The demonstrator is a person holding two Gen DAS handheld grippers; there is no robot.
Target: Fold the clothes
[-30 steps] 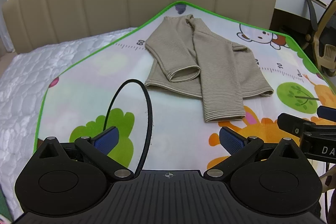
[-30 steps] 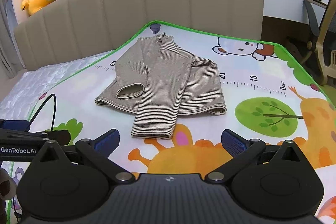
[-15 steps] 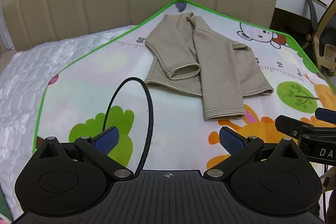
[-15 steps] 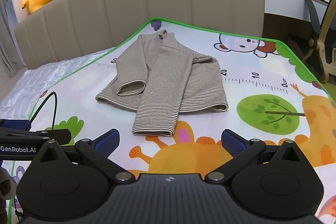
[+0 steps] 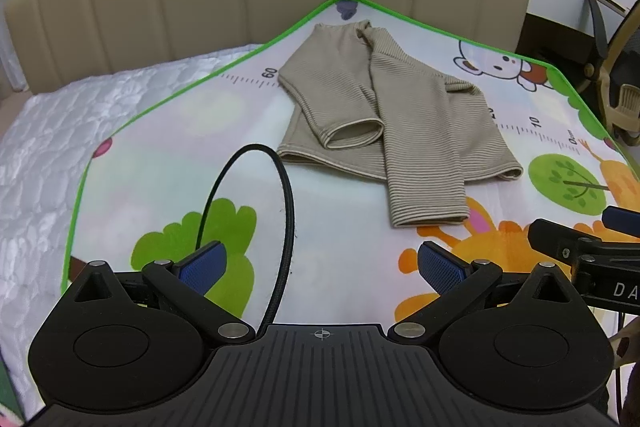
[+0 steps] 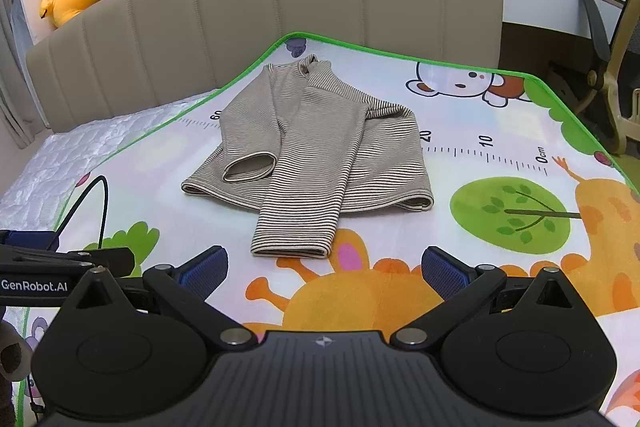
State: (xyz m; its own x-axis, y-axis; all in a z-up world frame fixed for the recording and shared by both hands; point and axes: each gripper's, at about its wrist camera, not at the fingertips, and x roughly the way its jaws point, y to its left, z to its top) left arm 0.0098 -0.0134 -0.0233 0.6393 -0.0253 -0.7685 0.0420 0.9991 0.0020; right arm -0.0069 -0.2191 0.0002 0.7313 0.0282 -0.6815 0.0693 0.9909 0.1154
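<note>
Both grippers, left gripper (image 5: pixel 320 263) and right gripper (image 6: pixel 324 269), gape empty, striped sweater (image 6: pixel 316 151) lying ahead.

Readable marks: a ruler on the mat and two gripper labels.

On my right wrist view, the play mat (image 6: pixel 500 99) carries a printed ruler (image 6: pixel 486 154) where I read "0cm", "10" and "20", and past the striped top the start of "60". My left wrist view shows the same ruler, with "60" (image 5: pixel 269 72) clear beside the top, then "10" and "0cm" on the far side. The left gripper (image 6: pixel 64 269), seen from the right camera, bears the white label "GenRobot.AI" (image 6: pixel 34 285) on its black side. The right gripper (image 5: pixel 580 251), at the edge of my left view, shows only the letters "DA" (image 5: pixel 626 290); the rest is cut off.
</note>
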